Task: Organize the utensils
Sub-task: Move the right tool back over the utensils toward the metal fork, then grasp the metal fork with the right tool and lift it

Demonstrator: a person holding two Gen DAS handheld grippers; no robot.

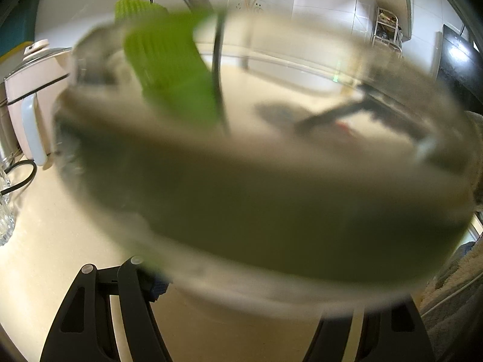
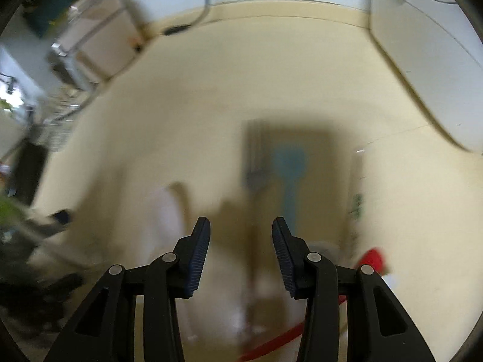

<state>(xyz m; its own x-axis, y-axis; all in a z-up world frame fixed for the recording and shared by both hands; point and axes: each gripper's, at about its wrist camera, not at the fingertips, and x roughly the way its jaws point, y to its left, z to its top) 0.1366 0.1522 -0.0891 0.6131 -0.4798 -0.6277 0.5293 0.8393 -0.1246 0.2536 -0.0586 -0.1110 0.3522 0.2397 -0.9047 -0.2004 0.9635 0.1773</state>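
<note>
In the left wrist view a clear glass container (image 1: 271, 211) fills most of the frame, blurred by motion. My left gripper (image 1: 250, 295) is shut on its base and holds it above the cream counter (image 1: 45, 271). A green silicone utensil (image 1: 169, 69) and a thin dark handle (image 1: 218, 69) stand inside it. My right gripper (image 2: 241, 256) is open and empty, above a blurred blue spatula (image 2: 289, 169), a fork-like utensil (image 2: 253, 166) and a red utensil (image 2: 372, 258) on the counter.
A white kettle (image 1: 33, 96) with a black cord stands at the left, with ribbed glassware (image 1: 6, 211) near it. A wall socket (image 1: 244, 1) is behind. A white appliance (image 2: 422, 60) sits at the right, a box-like appliance (image 2: 99, 45) at the back left.
</note>
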